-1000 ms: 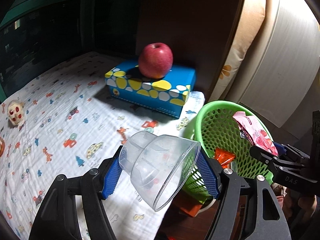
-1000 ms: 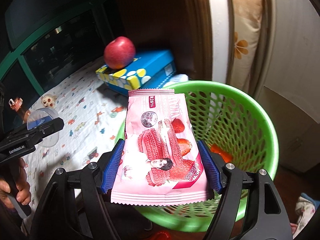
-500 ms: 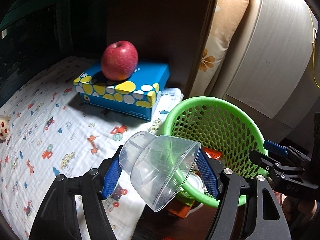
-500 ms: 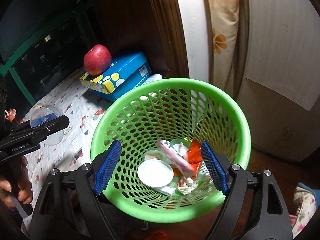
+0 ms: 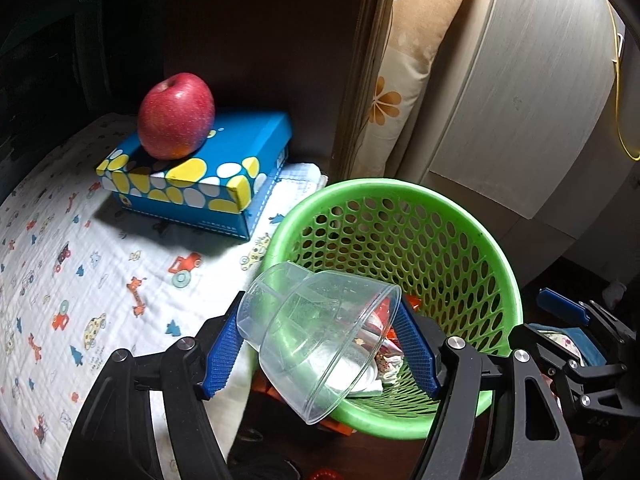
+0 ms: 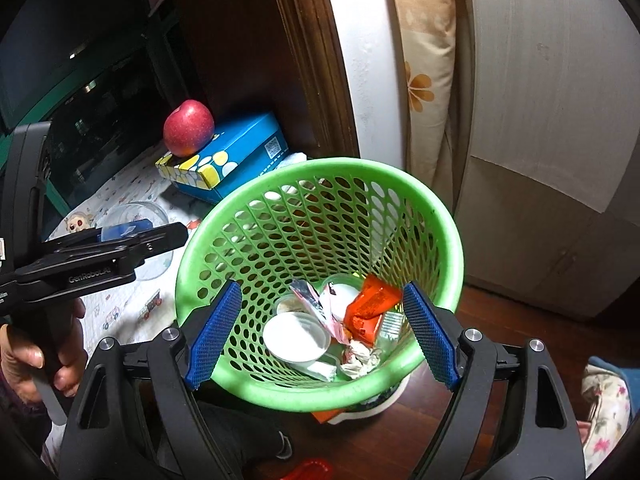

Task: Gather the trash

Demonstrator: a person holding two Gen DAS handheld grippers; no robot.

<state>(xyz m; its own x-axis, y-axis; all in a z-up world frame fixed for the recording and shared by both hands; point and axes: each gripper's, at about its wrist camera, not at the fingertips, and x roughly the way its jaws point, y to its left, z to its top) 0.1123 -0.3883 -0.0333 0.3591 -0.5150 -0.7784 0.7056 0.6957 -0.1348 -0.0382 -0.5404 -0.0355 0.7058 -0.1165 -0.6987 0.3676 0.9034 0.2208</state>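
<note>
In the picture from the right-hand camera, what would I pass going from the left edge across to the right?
A hand on the left gripper → red apple → green basket → flowered pillow → pale cabinet.

Apple (image 5: 176, 116) on box (image 5: 200, 172); box behind-left of basket (image 5: 400, 196); wrappers (image 6: 372, 308) inside.

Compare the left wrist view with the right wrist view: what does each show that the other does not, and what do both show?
Left wrist only: the left gripper closed on a clear plastic cup tilted over the basket's near rim, and a yellow cord at the right edge.

Right wrist only: the right gripper open and empty above the basket, the person's hand on the left gripper's handle, and a small doll's face on the cloth.

Both: the green basket holding trash, the red apple on the blue tissue box, the printed cloth.
</note>
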